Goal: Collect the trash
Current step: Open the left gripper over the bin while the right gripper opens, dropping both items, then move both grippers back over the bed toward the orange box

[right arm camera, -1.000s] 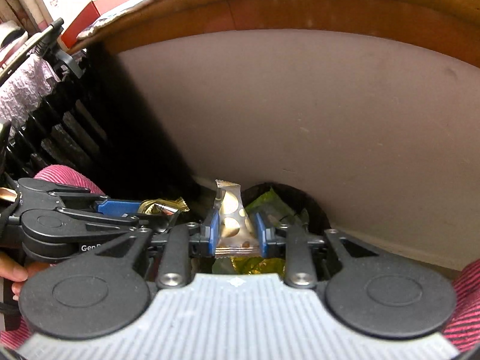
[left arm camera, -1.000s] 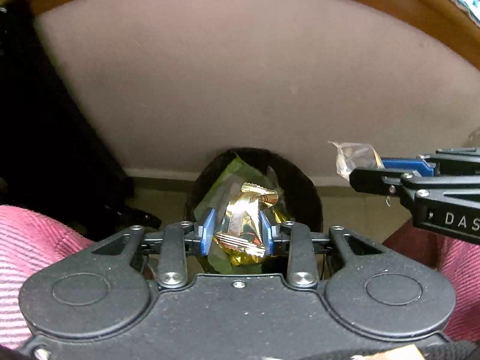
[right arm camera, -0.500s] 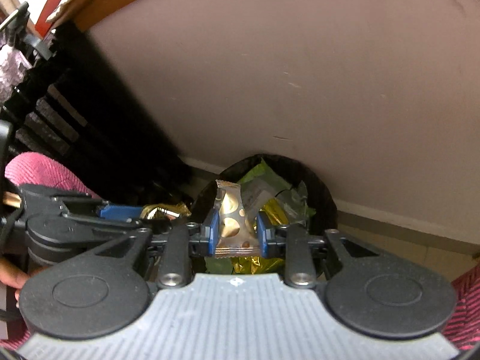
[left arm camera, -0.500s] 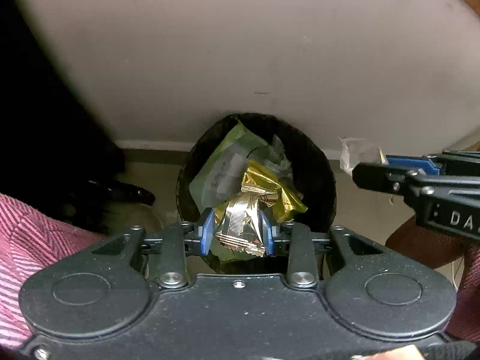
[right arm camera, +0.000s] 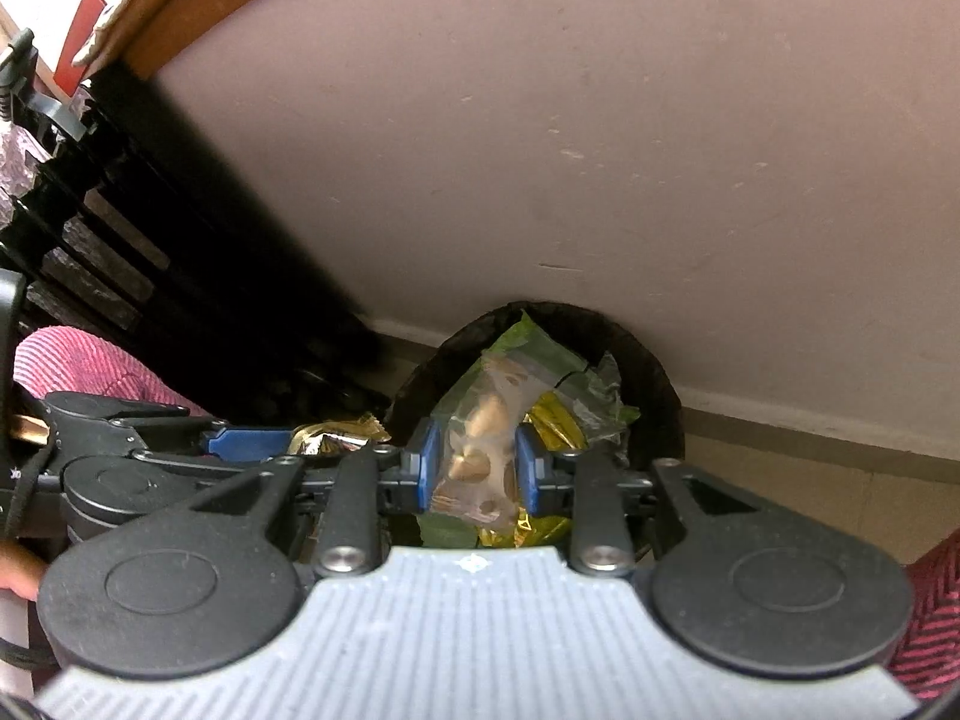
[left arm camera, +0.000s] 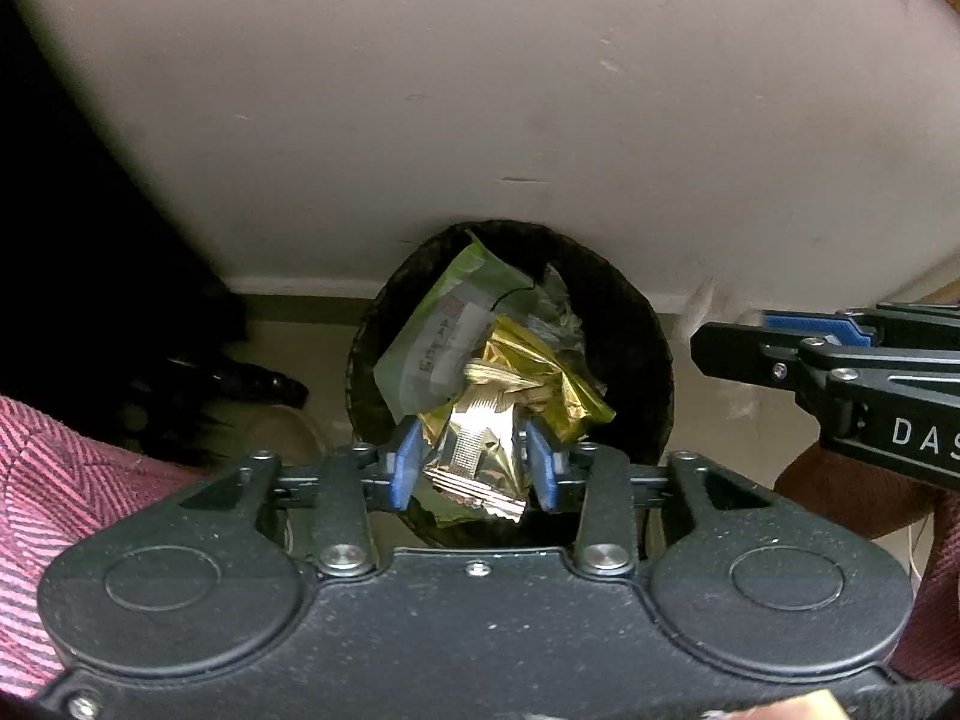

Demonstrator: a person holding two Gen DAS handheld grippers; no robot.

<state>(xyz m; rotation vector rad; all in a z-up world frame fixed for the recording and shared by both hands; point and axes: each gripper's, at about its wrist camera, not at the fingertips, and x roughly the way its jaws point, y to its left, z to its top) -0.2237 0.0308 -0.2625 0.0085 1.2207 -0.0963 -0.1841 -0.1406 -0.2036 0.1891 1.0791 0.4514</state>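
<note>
Where pale wall [left arm camera: 480,90] meets floor [right arm camera: 810,468], black bin [left arm camera: 636,330] stands, wrapper-filled.

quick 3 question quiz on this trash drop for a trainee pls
1. Multiple choice: what sits between the pads of the left claw? A) a shiny foil wrapper B) a bottle cap C) a paper cup
2. True or false: the black bin below both claws is empty.
3. Short answer: which claw has the clear spotted wrapper?

Key
1. A. The jaws are opening, with the foil wrapper between them, above the bin.
2. False. It already holds a green packet and gold foil.
3. The right claw, with its pads on either side of the wrapper.
</note>
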